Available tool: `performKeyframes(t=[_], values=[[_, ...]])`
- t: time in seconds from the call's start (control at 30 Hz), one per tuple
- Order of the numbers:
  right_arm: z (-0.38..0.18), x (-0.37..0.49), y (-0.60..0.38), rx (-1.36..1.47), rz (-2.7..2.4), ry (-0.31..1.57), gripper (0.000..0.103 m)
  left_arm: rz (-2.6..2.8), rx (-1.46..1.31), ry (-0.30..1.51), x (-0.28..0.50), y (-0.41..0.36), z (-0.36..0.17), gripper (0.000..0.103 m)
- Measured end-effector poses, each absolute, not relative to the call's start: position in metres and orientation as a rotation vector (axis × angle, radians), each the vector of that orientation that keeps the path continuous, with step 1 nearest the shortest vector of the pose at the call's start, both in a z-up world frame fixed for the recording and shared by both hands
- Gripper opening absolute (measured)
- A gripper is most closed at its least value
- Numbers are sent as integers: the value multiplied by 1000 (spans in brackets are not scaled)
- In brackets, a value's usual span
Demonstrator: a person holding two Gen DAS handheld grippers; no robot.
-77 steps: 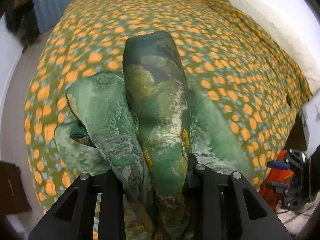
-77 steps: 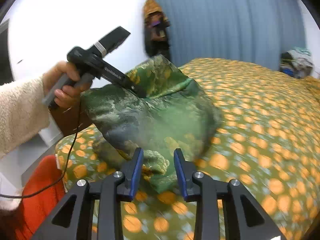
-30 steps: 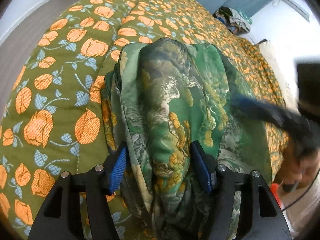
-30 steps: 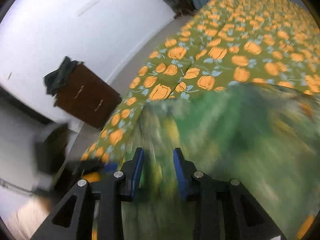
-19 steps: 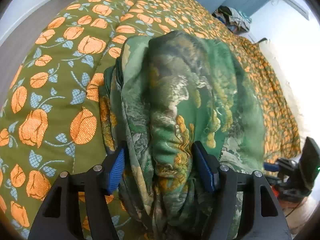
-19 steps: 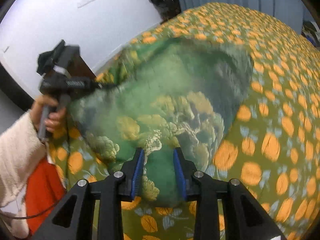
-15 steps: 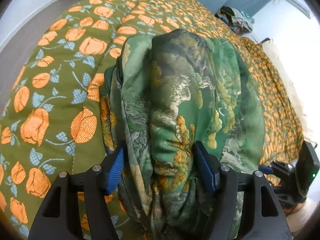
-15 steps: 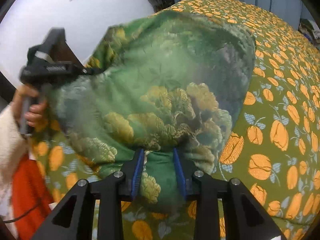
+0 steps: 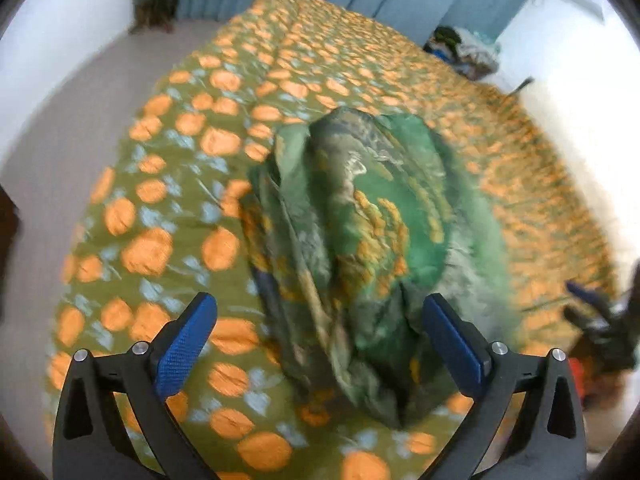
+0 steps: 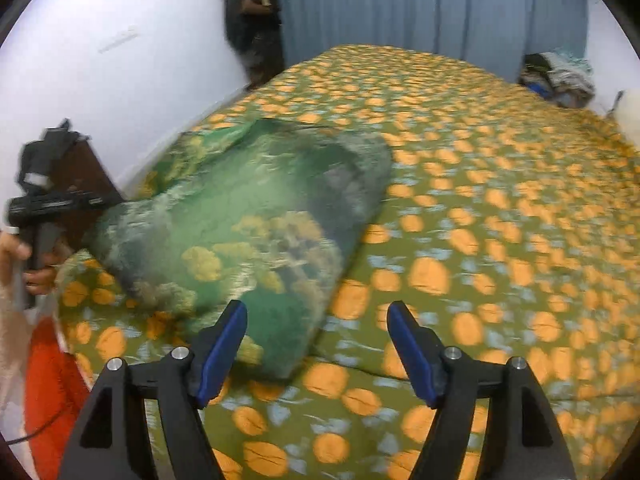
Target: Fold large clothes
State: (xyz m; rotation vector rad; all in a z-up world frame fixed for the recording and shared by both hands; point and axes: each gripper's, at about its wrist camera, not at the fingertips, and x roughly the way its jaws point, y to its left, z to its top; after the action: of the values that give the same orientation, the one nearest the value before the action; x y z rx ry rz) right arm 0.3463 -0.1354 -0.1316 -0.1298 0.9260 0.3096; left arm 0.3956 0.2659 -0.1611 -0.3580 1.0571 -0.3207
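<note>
A green patterned garment (image 9: 360,232) lies bundled in a folded heap on the bed near its front corner; it also shows in the right wrist view (image 10: 248,232). My left gripper (image 9: 316,320) is open, its blue pads wide apart on either side of the garment's near end, not gripping it. My right gripper (image 10: 316,328) is open and empty, just to the right of the garment's near edge. The left gripper and the hand holding it show at the left of the right wrist view (image 10: 44,204).
The bed is covered by an olive spread with orange flowers (image 10: 500,220). A blue curtain (image 10: 420,8) hangs behind it. A pile of clothes (image 10: 556,76) sits at the far right corner. A dark wooden cabinet (image 10: 88,184) stands left of the bed.
Both grippers have opened and let go of the green garment, which now rests on the bed. Both have drawn back from it a little.
</note>
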Motion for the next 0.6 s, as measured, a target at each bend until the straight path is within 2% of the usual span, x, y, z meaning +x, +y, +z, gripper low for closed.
performKeyframes(t=[0.1, 0.2, 0.4, 0.6], values=[[-127, 343, -144, -61, 386, 898, 74, -381, -552, 1063, 402, 287, -160, 102], [-132, 342, -146, 26, 434, 914, 74, -440, -619, 1078, 418, 290, -163, 102], [-136, 353, -136, 104, 477, 892, 74, -484, -750, 1203, 445, 280, -217, 101], [-167, 388, -148, 233, 500, 973, 74, -522, -804, 1219, 448, 273, -245, 102]])
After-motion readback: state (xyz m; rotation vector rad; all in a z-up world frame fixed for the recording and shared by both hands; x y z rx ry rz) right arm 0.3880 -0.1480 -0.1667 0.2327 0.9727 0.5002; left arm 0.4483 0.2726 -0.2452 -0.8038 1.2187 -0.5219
